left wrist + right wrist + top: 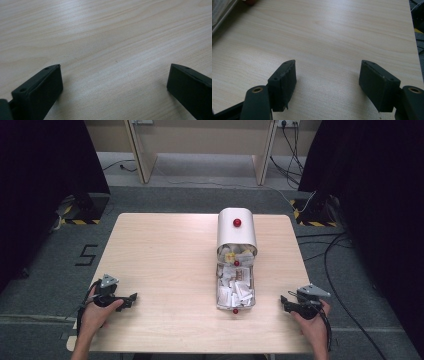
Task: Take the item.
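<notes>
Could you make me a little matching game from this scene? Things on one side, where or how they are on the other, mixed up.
Things:
1. white rounded metal box lid with a red knob
2. open tray of white paper packets
3. left gripper
4. right gripper

Places or states:
A. near the table's right front edge, jaws open
B. at the middle of the light wooden table, in front of the lid
C. near the table's left front edge, jaws open
D. towards the table's far edge

Pairs: 1-D, 2-B, 3-C, 4-A
</notes>
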`<state>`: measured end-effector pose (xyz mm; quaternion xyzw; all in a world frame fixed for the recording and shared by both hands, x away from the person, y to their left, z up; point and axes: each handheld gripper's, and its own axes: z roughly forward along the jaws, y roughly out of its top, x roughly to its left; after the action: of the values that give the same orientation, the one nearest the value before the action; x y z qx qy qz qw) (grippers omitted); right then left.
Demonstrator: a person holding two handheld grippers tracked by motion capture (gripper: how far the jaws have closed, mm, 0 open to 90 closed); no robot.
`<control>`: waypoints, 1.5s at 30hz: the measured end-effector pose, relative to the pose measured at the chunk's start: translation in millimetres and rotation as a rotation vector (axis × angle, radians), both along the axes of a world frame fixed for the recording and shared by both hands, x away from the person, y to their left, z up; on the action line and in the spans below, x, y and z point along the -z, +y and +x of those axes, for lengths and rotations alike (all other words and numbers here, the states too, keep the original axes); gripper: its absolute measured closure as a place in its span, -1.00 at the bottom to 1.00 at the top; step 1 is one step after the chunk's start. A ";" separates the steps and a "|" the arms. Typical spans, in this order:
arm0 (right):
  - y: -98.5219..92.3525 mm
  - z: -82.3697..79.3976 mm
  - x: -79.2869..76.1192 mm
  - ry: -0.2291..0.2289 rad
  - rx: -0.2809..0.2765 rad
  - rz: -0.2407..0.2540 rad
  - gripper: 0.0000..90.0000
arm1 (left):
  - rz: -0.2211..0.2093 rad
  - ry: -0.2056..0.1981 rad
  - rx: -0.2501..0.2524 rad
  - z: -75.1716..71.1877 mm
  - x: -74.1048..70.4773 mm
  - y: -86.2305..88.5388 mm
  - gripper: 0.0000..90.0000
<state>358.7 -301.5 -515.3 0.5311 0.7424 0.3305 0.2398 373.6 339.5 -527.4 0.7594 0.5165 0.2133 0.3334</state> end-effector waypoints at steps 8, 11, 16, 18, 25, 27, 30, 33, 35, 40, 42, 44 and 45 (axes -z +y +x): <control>0.4 -1.1 -0.5 0.001 -0.012 0.005 -0.25 | 0.000 0.000 -0.001 0.0 0.0 0.0 -1.00; -0.7 -1.8 -0.6 -0.008 -0.022 0.007 -0.23 | 0.000 0.000 -0.001 0.0 0.0 0.0 -1.00; -1.9 -5.0 -1.7 -0.019 -0.014 0.066 -0.22 | -0.001 0.000 -0.001 0.1 -0.1 0.1 -1.00; -1.3 -5.5 -2.7 -0.029 -0.024 0.069 -0.21 | -0.001 0.000 0.000 0.1 -0.1 0.1 -1.00; 8.0 -9.1 -15.8 -0.070 -0.054 0.073 -0.20 | -0.001 0.000 0.000 0.1 -0.1 0.2 -1.00; 9.4 -9.6 -17.7 -0.076 -0.060 0.074 -0.20 | -0.001 0.001 0.000 0.1 -0.1 0.2 -1.00; 13.7 -10.9 -21.7 -0.087 -0.074 0.076 -0.20 | -0.001 0.000 0.000 0.1 -0.1 0.1 -1.00; 17.7 -12.4 -24.9 -0.091 -0.078 0.084 -0.19 | -0.001 0.001 0.000 0.1 -0.1 0.2 -1.00; 17.9 -12.4 -26.2 -0.100 -0.086 0.079 -0.19 | -0.001 0.001 0.000 0.1 -0.1 0.2 -1.00; 19.4 -13.7 -29.6 -0.107 -0.090 0.082 -0.18 | -0.001 0.000 0.000 0.1 -0.1 0.1 -1.00; 20.5 -14.2 -31.1 -0.112 -0.096 0.081 -0.17 | -0.001 0.001 0.000 0.1 -0.1 0.2 -1.00; 21.1 -14.4 -31.7 -0.113 -0.098 0.079 -0.17 | -0.001 0.000 0.000 0.1 -0.1 0.1 -1.00; 22.7 -15.2 -33.6 -0.116 -0.105 0.077 -0.17 | -0.001 0.000 0.000 0.1 -0.1 0.1 -1.00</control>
<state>343.5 -278.8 -481.7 0.4803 0.7407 0.4014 0.2442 373.7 339.7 -527.3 0.7592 0.5168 0.2130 0.3335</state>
